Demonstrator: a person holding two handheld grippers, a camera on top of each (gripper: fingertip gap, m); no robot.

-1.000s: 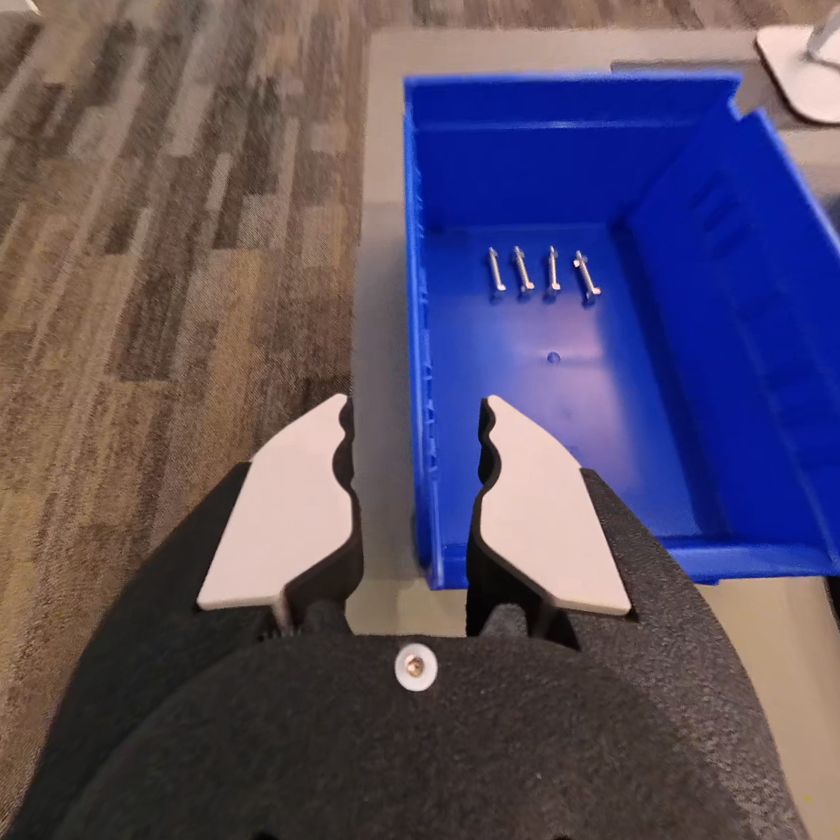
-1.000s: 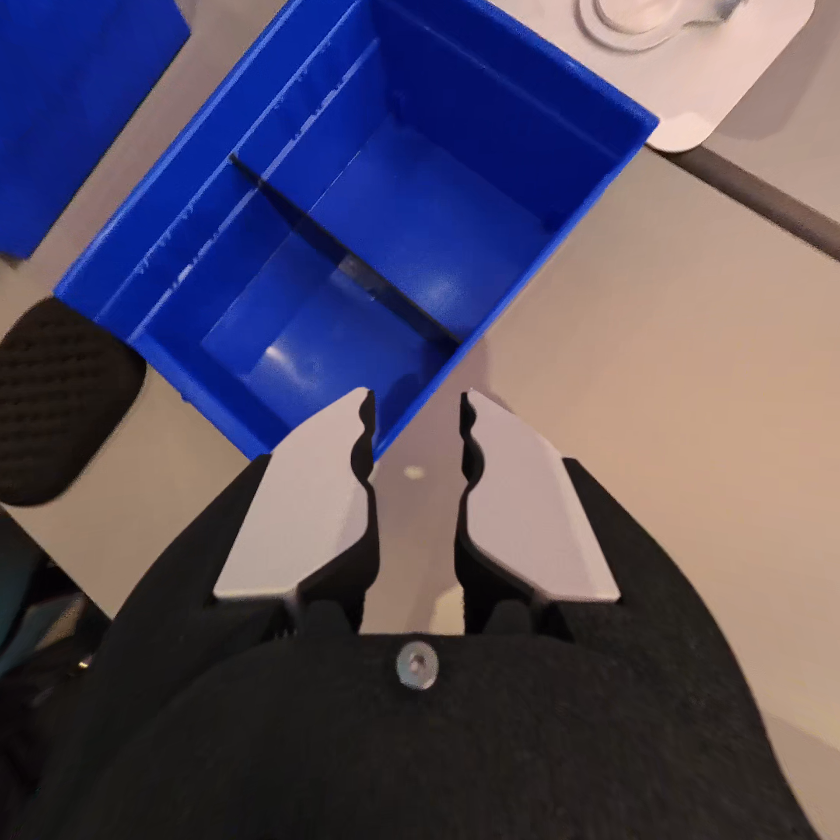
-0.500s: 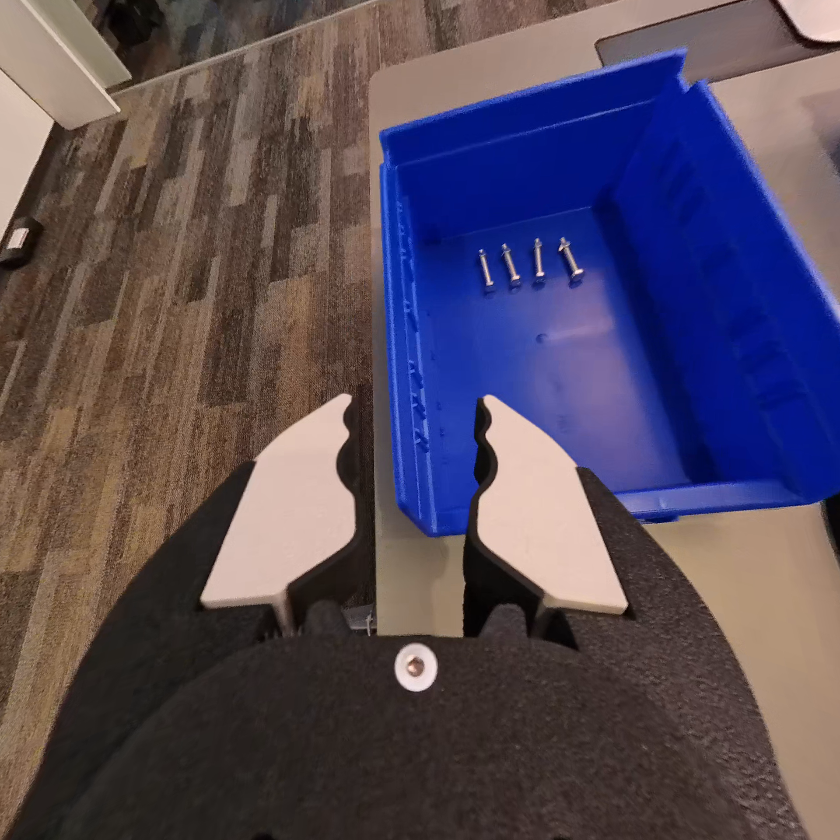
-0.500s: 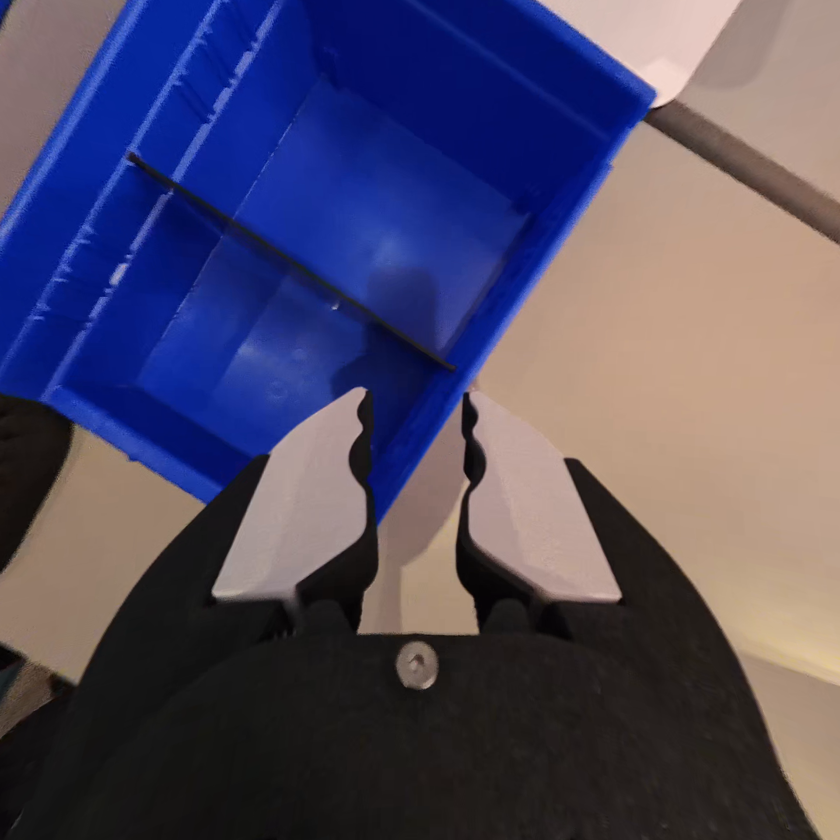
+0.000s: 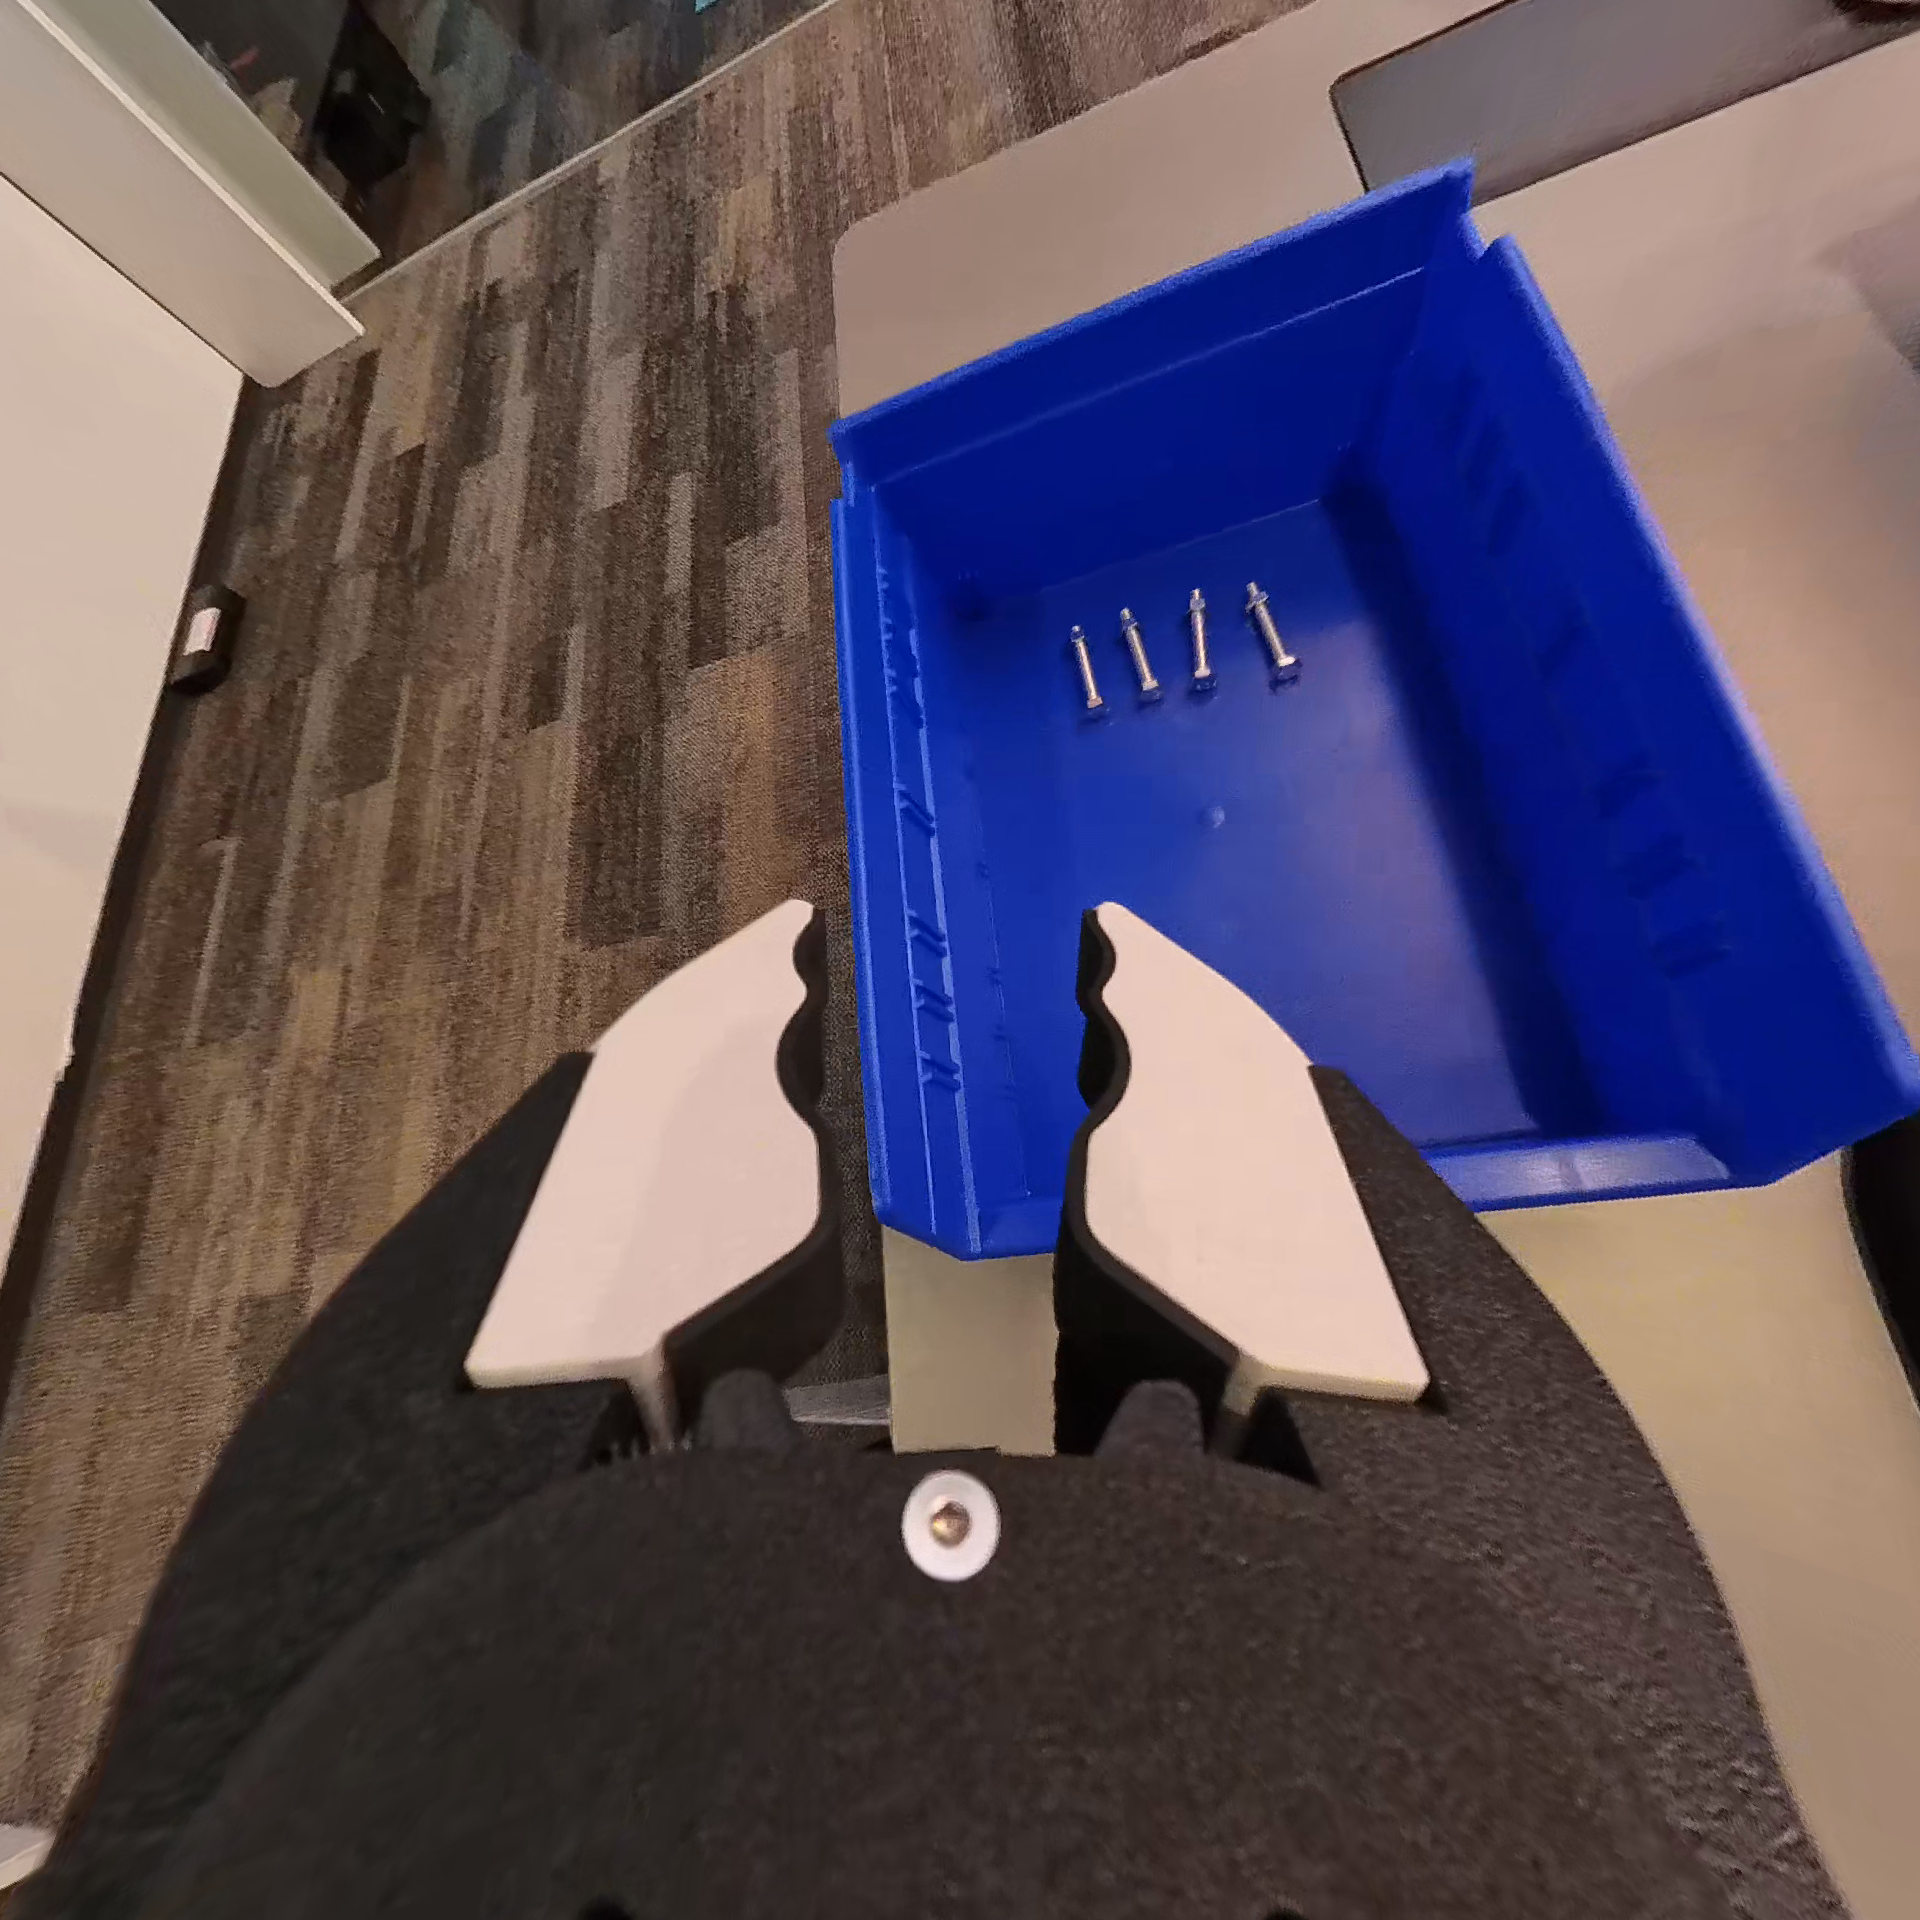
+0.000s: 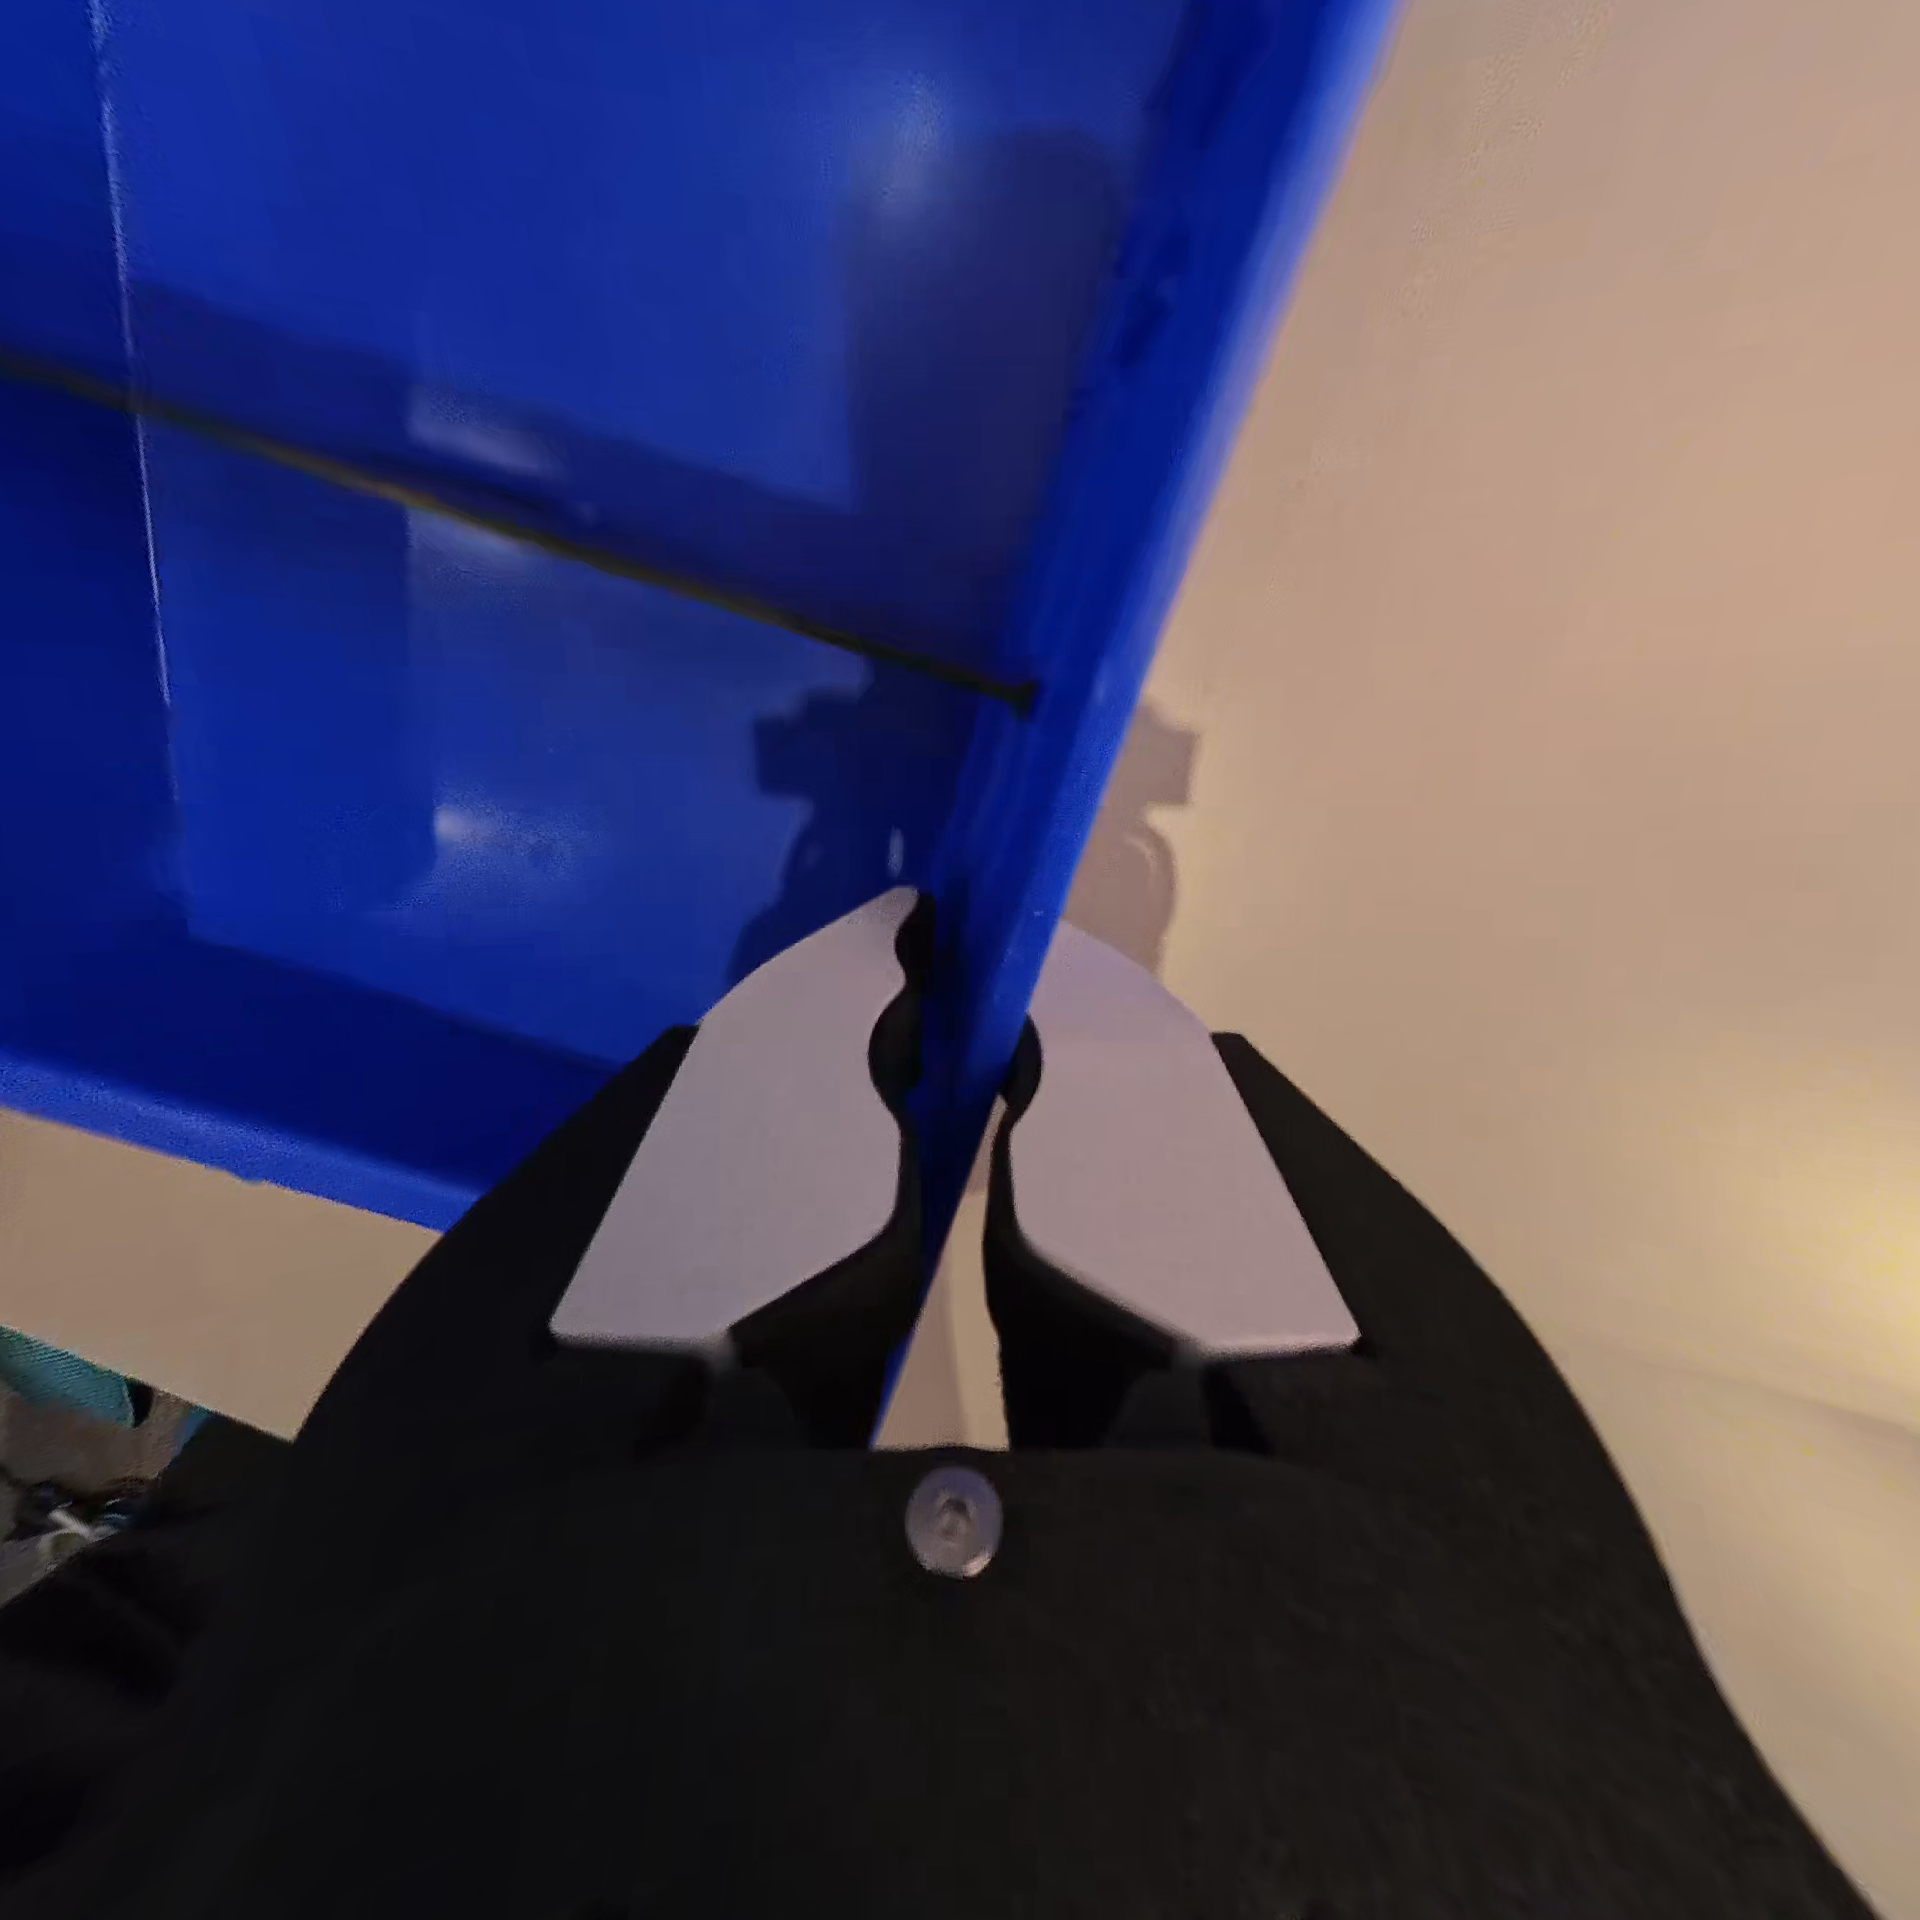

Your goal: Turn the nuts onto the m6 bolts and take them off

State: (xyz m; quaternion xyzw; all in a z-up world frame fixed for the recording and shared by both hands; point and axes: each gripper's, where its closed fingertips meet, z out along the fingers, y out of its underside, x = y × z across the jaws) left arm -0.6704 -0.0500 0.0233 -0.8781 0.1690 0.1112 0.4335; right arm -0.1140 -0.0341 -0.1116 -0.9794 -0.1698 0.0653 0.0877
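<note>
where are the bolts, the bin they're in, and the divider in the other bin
bolts point(image 5: 1197, 646): left wrist view, shank of the third bolt in the row of four
blue bin point(image 5: 1621, 831): left wrist view, inside of its right wall
divider point(image 6: 623, 566): right wrist view, its thin dark top edge across the other bin

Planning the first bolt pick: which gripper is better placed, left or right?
Left. The left gripper is open and empty, facing the four bolts in its bin. The right gripper is clamped on the divided bin's wall.

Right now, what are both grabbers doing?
Left gripper open, empty. Right gripper shut on divided bin wall. Four bolts untouched in other bin.
</note>
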